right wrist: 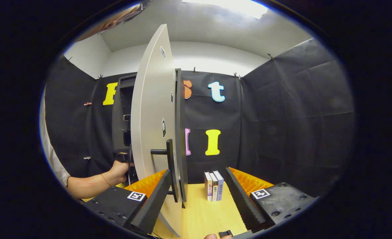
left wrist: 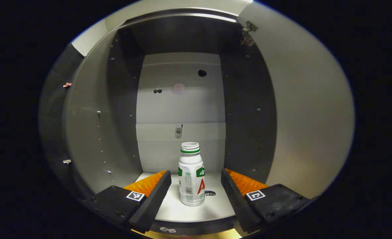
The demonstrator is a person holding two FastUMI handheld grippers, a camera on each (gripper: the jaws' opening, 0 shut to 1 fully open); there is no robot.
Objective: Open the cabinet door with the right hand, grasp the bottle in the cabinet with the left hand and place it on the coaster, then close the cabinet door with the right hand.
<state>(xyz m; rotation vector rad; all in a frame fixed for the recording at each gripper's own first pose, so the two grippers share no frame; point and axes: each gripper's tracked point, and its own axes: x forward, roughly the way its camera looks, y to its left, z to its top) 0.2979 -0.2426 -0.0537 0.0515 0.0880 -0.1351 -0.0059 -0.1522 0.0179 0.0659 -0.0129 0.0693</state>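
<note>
A white bottle [left wrist: 191, 176] with a green neck ring and no cap stands upright on the cabinet's white floor [left wrist: 182, 209]. My left gripper [left wrist: 196, 186] is open at the cabinet mouth, its fingers on either side of the bottle and apart from it. The cabinet door [left wrist: 302, 109] stands swung open on the right. In the right gripper view the grey door [right wrist: 151, 126] is seen edge-on with its black bar handle [right wrist: 169, 166]. My right gripper [right wrist: 197, 189] is open, its left finger close beside the handle. A hand [right wrist: 118, 171] holds the left gripper at the cabinet.
Three small books [right wrist: 213, 186] stand upright on the wooden table [right wrist: 202, 215] to the right of the door. Black cloth walls close the booth behind and to the right. The cabinet's dark side walls [left wrist: 249, 109] flank the bottle.
</note>
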